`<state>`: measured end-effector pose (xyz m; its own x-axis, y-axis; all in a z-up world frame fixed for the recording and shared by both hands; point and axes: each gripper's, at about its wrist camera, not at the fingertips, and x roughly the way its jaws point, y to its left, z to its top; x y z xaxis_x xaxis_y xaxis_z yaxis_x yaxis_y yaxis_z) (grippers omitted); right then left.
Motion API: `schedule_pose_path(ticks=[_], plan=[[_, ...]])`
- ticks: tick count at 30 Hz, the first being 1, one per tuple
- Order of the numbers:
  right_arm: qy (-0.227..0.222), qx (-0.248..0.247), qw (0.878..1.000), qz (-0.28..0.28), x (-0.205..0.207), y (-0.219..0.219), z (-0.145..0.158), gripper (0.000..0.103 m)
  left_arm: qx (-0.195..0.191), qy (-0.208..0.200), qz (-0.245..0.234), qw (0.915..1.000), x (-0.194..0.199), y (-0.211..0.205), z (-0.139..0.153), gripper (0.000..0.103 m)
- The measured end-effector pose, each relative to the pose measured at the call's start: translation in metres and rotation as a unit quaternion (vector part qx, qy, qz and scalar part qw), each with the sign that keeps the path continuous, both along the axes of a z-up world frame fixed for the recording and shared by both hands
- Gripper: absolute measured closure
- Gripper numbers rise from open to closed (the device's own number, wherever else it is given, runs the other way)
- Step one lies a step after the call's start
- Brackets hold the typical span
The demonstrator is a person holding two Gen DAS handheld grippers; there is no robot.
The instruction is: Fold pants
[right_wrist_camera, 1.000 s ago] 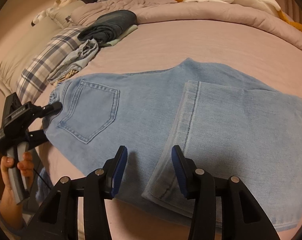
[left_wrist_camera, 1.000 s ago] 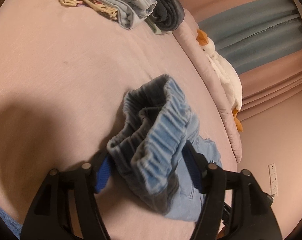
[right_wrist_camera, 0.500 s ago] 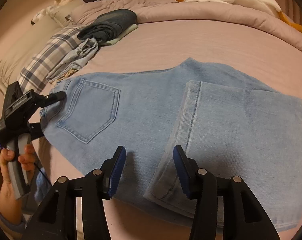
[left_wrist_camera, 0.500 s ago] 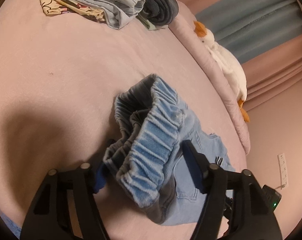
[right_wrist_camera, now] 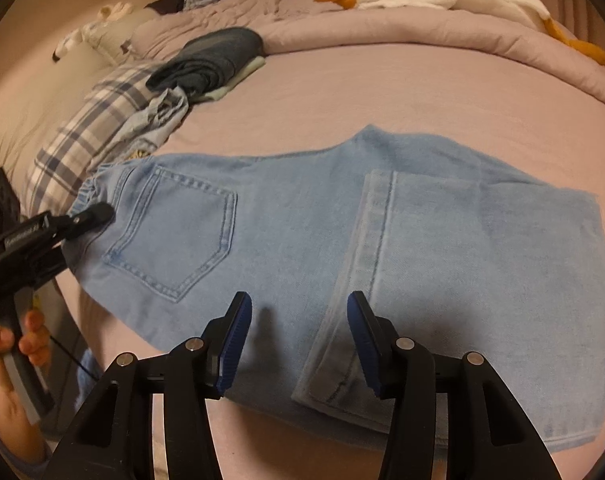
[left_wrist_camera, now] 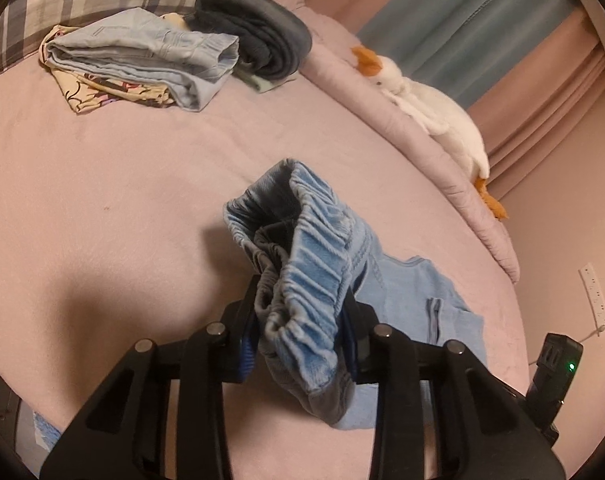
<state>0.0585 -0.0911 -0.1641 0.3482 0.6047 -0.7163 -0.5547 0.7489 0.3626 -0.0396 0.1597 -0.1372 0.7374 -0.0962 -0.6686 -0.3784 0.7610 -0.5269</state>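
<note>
Light-blue denim pants [right_wrist_camera: 342,240] lie flat mid-bed [right_wrist_camera: 382,88], legs folded back so a hem crosses the seat, back pocket up. The left gripper [left_wrist_camera: 298,320], jaws just drawn together, clamps the gathered elastic waistband [left_wrist_camera: 306,276] at the pants' end nearest the plaid pillow [right_wrist_camera: 82,136], lifting it. The right gripper [right_wrist_camera: 298,344] hovers over the near edge, jaws apart, holding nothing.
</note>
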Motion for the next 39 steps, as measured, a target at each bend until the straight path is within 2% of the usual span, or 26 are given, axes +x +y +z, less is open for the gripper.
schedule_pose_path(ticks=[6,12,16,22,26,33,39], plan=[[-0.009,0.007,1.000,-0.009,0.006,0.002,0.009,0.053,0.002,-0.015,-0.008,0.9999,-0.001,-0.005,0.010,0.070],[-0.020,-0.009,1.000,-0.021,0.018,0.016,0.013,0.053,0.019,-0.013,-0.019,0.9996,0.001,-0.008,0.012,0.070],[-0.012,-0.009,1.000,-0.019,0.035,0.027,0.012,0.053,0.028,-0.011,-0.025,0.9992,0.002,-0.009,0.013,0.070],[0.000,-0.005,1.000,-0.013,0.062,0.052,0.011,0.071,0.046,-0.008,-0.030,0.9985,0.004,-0.013,0.015,0.070],[0.047,-0.025,0.998,-0.013,0.076,0.066,-0.015,0.080,0.070,-0.003,-0.036,0.9969,0.006,-0.019,0.017,0.070],[0.047,-0.020,0.999,-0.015,0.073,0.061,-0.013,0.082,0.083,-0.002,-0.037,0.9959,0.006,-0.022,0.019,0.070],[0.020,-0.055,0.998,0.021,0.038,0.062,-0.002,0.082,0.085,-0.002,-0.038,0.9957,0.006,-0.022,0.019,0.070]])
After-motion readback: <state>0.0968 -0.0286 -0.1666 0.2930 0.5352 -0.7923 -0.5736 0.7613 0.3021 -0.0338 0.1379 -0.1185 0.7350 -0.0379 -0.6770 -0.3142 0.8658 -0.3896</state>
